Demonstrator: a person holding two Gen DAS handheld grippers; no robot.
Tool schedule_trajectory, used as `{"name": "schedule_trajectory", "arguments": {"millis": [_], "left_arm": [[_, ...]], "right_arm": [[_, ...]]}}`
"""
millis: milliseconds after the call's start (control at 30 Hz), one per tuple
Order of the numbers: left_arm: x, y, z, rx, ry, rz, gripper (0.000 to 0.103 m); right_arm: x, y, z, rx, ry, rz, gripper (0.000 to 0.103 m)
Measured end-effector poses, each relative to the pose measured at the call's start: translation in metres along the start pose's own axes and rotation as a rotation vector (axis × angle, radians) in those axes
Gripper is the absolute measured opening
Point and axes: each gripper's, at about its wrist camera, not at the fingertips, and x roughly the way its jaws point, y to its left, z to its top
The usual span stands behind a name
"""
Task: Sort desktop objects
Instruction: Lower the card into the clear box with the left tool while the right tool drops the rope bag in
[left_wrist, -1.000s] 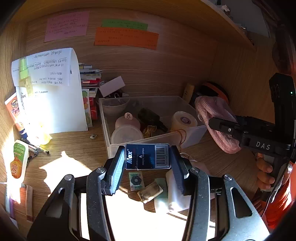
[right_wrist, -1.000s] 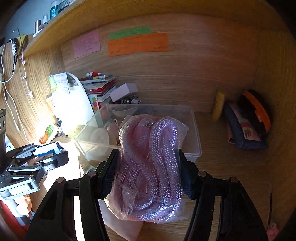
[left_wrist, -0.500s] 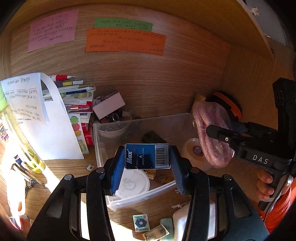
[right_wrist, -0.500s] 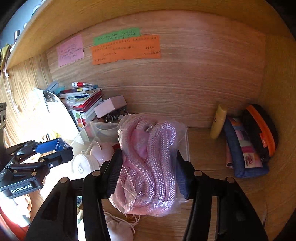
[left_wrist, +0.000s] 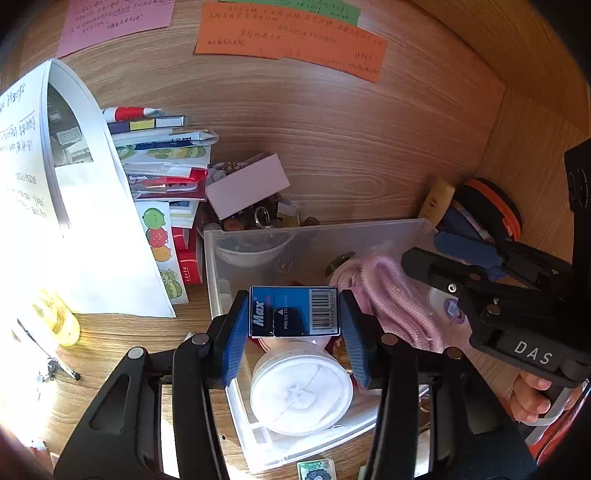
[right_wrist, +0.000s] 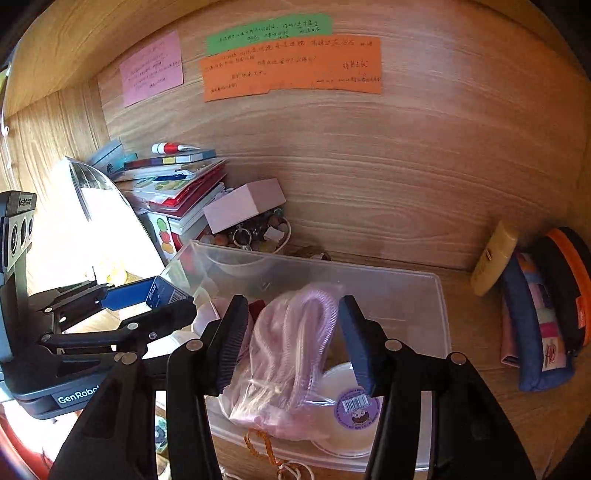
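Note:
My left gripper (left_wrist: 292, 299) is shut on a blue Max staple box (left_wrist: 291, 314), barcode up, above the near left part of the clear plastic bin (left_wrist: 317, 229). Below it in the bin lies a white round lidded tub (left_wrist: 301, 391). My right gripper (right_wrist: 292, 306) is shut on a clear bag of pink rope (right_wrist: 288, 350). The bag sags low between the fingers and hangs into the bin (right_wrist: 439, 314), over a white tape roll (right_wrist: 354, 406). A hand (left_wrist: 532, 402) holds the right gripper (left_wrist: 424, 254) at the right of the left wrist view.
A stack of books (left_wrist: 162, 155) and a curled paper sheet (left_wrist: 55, 221) stand left of the bin. A pink box (right_wrist: 243, 203) over a bowl of trinkets sits behind it. A yellow tube (right_wrist: 495, 258) and pouches (right_wrist: 535, 325) lean in the right corner. Paper notes (right_wrist: 291, 66) hang on the back wall.
Both grippers have moved forward from the desk's front to above the bin. The rope bag has slid lower between the right fingers, which stand closer together.

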Motion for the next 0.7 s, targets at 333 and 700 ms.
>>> {"name": "schedule_trajectory", "arguments": {"millis": [333, 700], "left_arm": [[0.005, -0.005, -0.004, 0.02, 0.008, 0.022, 0.047], [-0.003, -0.006, -0.004, 0.026, -0.023, 0.028, 0.058]], "right_arm": [[0.018, -0.005, -0.01, -0.019, 0.036, 0.017, 0.047], [0.027, -0.01, -0.012, -0.002, 0.085, 0.032, 0.051]]}}
